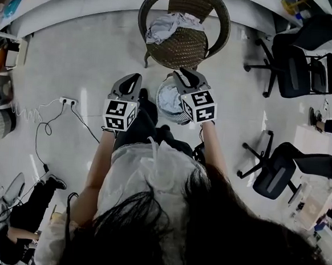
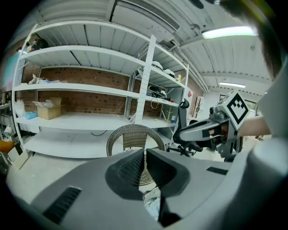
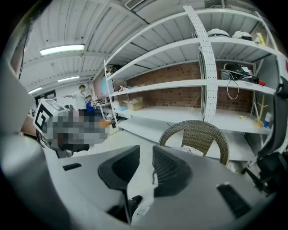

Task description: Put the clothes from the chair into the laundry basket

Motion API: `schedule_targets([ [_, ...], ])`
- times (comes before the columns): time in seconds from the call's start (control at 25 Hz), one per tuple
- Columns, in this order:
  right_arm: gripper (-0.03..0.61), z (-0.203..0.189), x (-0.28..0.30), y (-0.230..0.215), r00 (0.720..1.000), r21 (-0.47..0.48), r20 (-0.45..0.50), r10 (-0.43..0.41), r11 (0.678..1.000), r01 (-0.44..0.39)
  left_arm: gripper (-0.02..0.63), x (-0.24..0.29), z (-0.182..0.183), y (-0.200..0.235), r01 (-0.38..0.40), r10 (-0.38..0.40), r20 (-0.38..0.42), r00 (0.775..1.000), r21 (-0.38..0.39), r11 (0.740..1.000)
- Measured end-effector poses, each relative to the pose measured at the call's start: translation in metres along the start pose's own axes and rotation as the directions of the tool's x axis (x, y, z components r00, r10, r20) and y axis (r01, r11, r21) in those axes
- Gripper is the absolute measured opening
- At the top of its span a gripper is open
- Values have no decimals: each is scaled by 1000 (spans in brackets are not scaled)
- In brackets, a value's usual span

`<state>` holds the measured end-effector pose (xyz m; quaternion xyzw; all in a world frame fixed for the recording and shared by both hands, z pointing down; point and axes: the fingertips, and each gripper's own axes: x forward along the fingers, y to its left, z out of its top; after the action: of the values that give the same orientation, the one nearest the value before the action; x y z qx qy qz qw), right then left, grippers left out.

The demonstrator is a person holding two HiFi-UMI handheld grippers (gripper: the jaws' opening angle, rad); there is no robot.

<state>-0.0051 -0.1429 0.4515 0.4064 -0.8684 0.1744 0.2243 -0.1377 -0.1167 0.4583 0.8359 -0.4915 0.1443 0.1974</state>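
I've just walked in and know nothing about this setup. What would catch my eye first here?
A round wicker chair stands at the top of the head view, with crumpled grey clothes on its seat. Below it, the left gripper and right gripper, each carrying a black-and-white marker cube, point toward the chair. A white laundry basket holding some cloth shows on the floor between them.

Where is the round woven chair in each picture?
Head view: chair at the top middle, clothes on its seat.
Left gripper view: chair in the middle, slightly low.
Right gripper view: chair right of middle, slightly low.
Shared landmark: white shelves behind the chair.
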Motion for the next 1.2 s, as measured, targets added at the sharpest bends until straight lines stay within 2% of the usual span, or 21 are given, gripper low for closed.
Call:
schedule_targets([
  [0.24,97,5,67,-30,993,-52,-105,-54,997,49,23,43,4,55,23,-23,-46,999,-2,1000],
  [0.44,97,2,125,-45,977,-160,-209,-49,987,15,23,80,6,103,23,-21,-70,997,35,999],
  [0.56,97,-2,158,-60,966,-161,-253,-55,987,14,23,101,7,127,25,-23,-67,997,18,1000],
  [0.68,98,-10,193,-77,957,-99,-285,-48,995,21,23,122,5,148,30,-30,-67,997,6,1000],
  [0.84,114,-22,231,-99,949,51,-313,-24,998,42,23,148,-7,164,53,-53,-83,995,-3,999],
  [1.04,171,-49,274,-125,937,207,-350,-9,974,87,23,175,-25,180,81,-82,-102,991,-18,997],
  [1.2,220,-72,308,-144,926,312,-378,7,942,121,23,194,-33,195,94,-95,-112,989,-18,995],
])
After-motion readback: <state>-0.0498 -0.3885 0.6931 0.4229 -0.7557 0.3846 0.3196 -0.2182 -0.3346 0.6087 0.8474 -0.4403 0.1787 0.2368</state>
